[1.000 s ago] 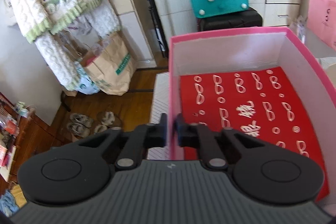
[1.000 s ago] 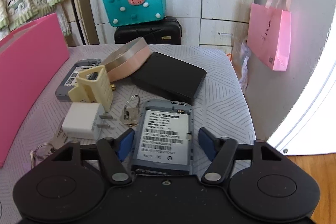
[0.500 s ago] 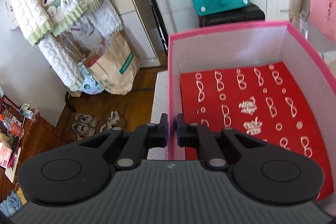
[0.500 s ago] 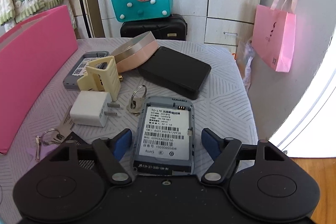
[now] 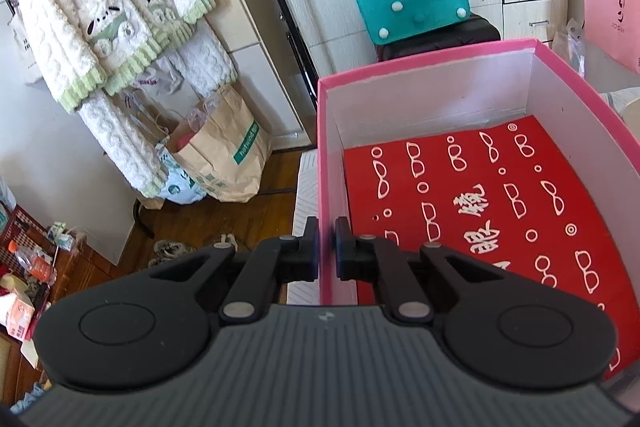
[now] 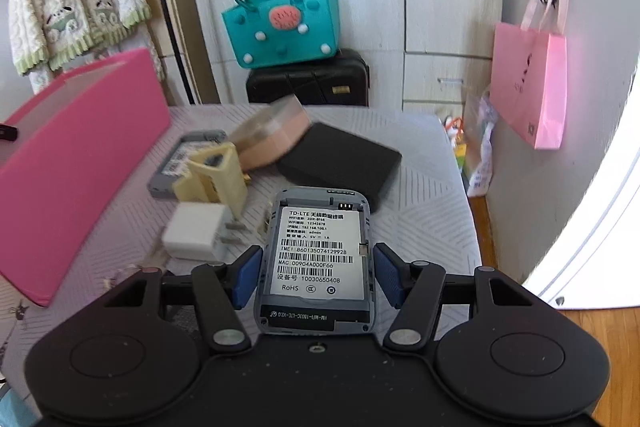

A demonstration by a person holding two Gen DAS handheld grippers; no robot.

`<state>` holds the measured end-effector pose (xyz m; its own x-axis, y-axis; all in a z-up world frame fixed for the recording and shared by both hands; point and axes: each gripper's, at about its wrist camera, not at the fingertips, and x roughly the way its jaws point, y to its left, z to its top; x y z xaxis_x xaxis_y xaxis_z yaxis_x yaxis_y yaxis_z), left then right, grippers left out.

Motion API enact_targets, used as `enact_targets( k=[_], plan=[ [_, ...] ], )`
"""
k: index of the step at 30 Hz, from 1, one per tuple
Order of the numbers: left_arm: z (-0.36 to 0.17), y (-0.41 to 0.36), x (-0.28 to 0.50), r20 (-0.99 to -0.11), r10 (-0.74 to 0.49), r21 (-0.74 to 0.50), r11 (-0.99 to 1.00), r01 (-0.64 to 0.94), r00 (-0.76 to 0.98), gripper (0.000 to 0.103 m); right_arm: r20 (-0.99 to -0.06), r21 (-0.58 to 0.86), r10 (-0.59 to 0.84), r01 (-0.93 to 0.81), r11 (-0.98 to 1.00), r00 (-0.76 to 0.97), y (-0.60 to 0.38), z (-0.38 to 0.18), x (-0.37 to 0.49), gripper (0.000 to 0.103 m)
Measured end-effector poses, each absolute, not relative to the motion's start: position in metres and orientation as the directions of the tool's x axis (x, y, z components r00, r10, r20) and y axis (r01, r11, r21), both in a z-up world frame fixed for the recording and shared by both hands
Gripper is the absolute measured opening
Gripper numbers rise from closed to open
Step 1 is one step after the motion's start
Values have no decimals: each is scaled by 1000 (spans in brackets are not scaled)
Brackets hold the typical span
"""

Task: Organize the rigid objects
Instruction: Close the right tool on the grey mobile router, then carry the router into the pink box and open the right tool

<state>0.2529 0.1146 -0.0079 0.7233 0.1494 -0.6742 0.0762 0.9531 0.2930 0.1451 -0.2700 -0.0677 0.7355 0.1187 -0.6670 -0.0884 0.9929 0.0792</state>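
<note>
- While the left gripper (image 5: 327, 243) pinches the near wall of the pink box (image 5: 424, 61), its jaws are nearly closed, one on each side of that wall.
- Box interior looks empty apart from a red liner (image 5: 480, 211) printed with little white glasses shapes.
- Over on the right, the right gripper (image 6: 316, 277) has the grey pocket router (image 6: 316, 255) between its blue pads (image 6: 247, 277), label side up with barcodes showing. The jaws have just been closing in and both pads sit against its edges, so it looks gripped.
- Rest of the pile is on the striped bedspread (image 6: 432, 195): white plug adapter (image 6: 196, 233), cream plastic holder (image 6: 218, 179), a second grey device (image 6: 180, 163) behind it, a peach round tin (image 6: 276, 137) leaning on a black flat box (image 6: 340, 163).
- Background there is kinda blurry.
</note>
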Motion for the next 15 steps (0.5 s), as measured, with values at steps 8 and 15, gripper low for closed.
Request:
enact_targets(
  k=[8,15],
  plan=[
    [1,116,263,-662,121,273,958,87,740,4,-579,52,285,-315,948,764,-236,-9,141,65],
    [-2,115,262,-648,128,262,963,62,751,4,-580,4,503,-615,788,641,-159,40,187,65]
  ],
)
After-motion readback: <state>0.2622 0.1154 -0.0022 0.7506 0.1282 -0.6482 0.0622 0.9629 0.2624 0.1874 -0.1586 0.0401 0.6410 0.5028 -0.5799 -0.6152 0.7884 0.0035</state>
